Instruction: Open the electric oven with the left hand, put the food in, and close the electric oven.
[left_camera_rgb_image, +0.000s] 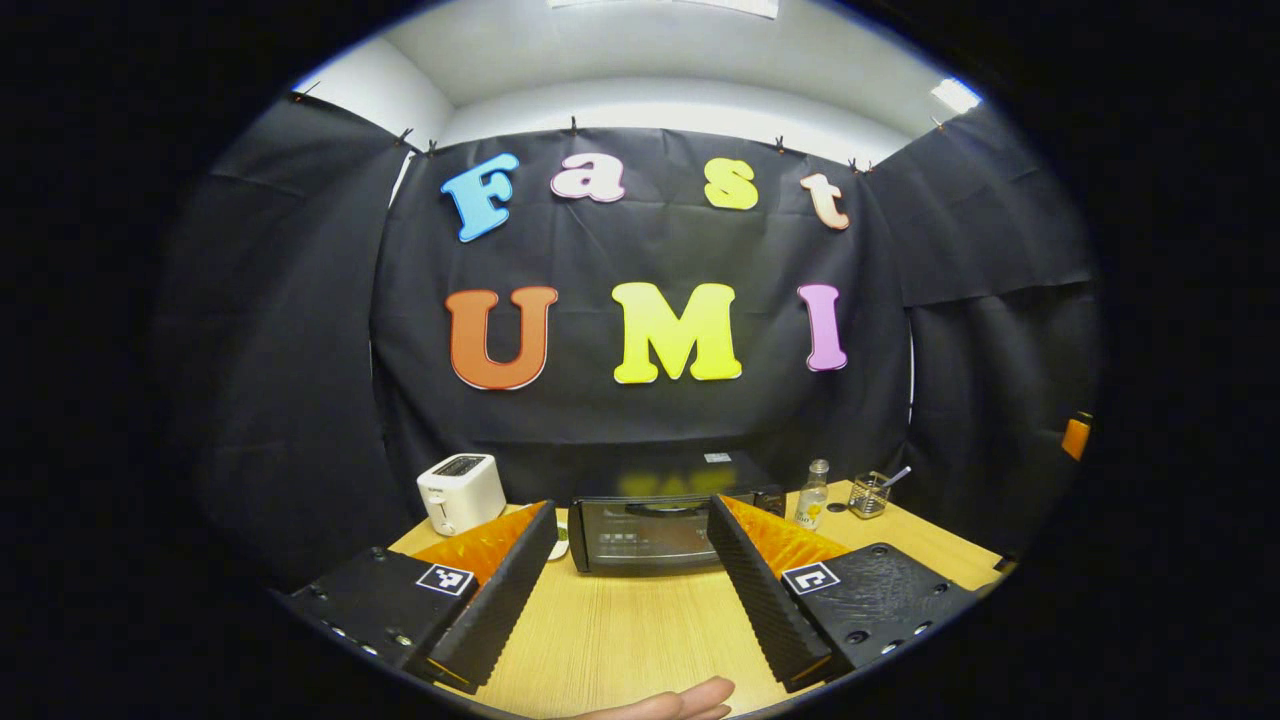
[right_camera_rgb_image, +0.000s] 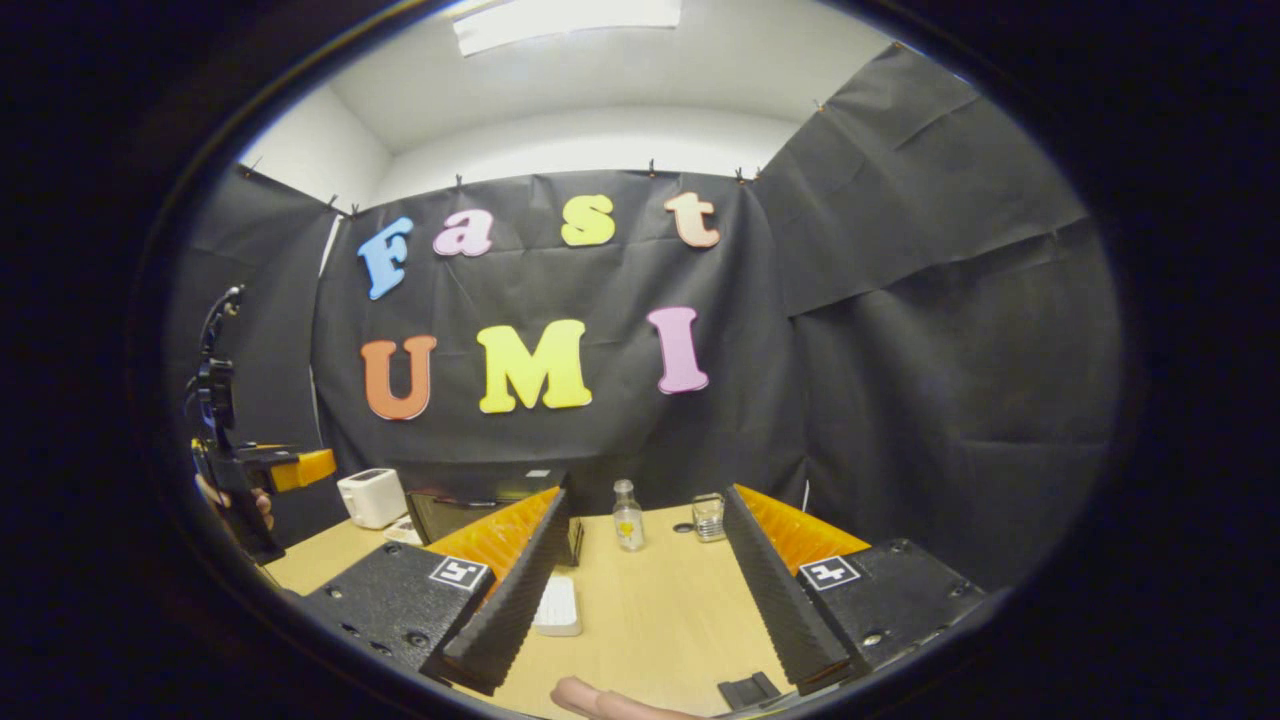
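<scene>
**Both grippers open above the table, oven shut**

In the left gripper view, the left gripper (left_camera_rgb_image: 632, 590) hovers over the wooden table (left_camera_rgb_image: 640, 630) with its fingers spread wide and nothing between them. Straight ahead, framed by the two fingers, stands the oven (left_camera_rgb_image: 650, 530) at the back of the table, its glass door closed. A white toaster (left_camera_rgb_image: 460, 492) sits to the left of the oven, near the wall. To the right of the oven stand a small bottle (left_camera_rgb_image: 813, 497) and, further right, a clear cup (left_camera_rgb_image: 868, 494) with a utensil leaning in it. A fingertip (left_camera_rgb_image: 690, 700) of the person shows at the lower edge.

In the right gripper view, the right gripper (right_camera_rgb_image: 640, 590) is also held wide apart and empty above the table (right_camera_rgb_image: 660, 610). A white, ridged object (right_camera_rgb_image: 557, 606) lies flat on the table just beside its left finger; what it is I cannot tell. The bottle (right_camera_rgb_image: 627, 516) and cup (right_camera_rgb_image: 708, 517) stand ahead, between the fingers, and the oven (right_camera_rgb_image: 470, 510) and toaster (right_camera_rgb_image: 371, 497) are off to the left. At the far left edge, a hand (right_camera_rgb_image: 235, 500) holds the other gripper raised.
</scene>
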